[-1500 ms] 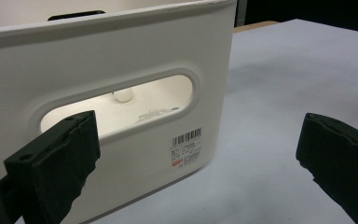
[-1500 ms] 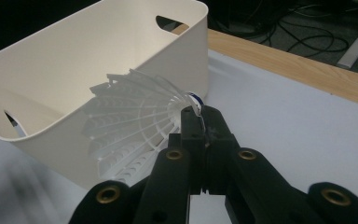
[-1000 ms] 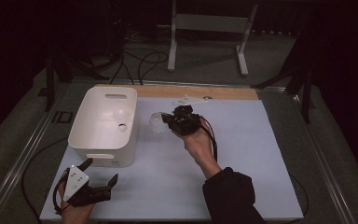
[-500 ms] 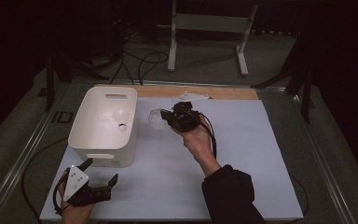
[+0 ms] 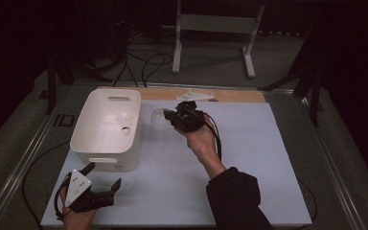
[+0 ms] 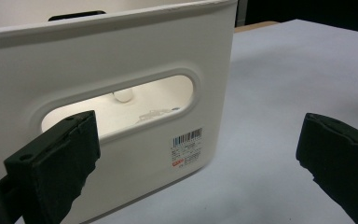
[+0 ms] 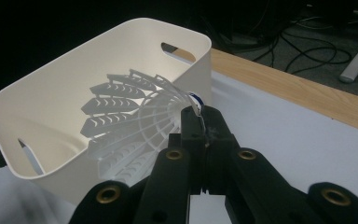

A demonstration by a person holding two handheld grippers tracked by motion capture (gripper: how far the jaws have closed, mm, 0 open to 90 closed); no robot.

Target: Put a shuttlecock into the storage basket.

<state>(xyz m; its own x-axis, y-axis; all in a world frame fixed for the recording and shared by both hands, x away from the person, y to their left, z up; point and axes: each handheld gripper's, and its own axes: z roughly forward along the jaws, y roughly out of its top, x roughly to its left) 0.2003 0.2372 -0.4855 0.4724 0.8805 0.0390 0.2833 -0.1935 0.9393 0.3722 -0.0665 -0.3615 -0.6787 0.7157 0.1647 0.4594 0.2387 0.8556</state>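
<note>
My right gripper (image 5: 170, 117) is shut on a white plastic shuttlecock (image 5: 159, 120), held in the air just right of the white bin (image 5: 103, 158). In the right gripper view the jaws (image 7: 204, 126) pinch the shuttlecock (image 7: 130, 121) near its cork, and its skirt points at the open bin (image 7: 51, 107). Another white shuttlecock (image 5: 123, 123) lies inside the bin, its cork (image 6: 122, 95) visible through the handle slot. My left gripper (image 5: 103, 175) rests open near the table's front left corner. Its jaws (image 6: 198, 140) face the bin's near wall (image 6: 135, 56) with nothing between them.
The bin stands on a pale blue mat (image 5: 249, 158). A wooden strip (image 5: 239, 95) runs along the table's far edge with a flat white piece (image 5: 194, 96) on it. Behind the table, a metal stand (image 5: 215, 24) and cables (image 5: 143, 60) sit on the floor.
My right gripper has shifted slightly toward the bin with the shuttlecock in it. The left gripper has stayed in place.
</note>
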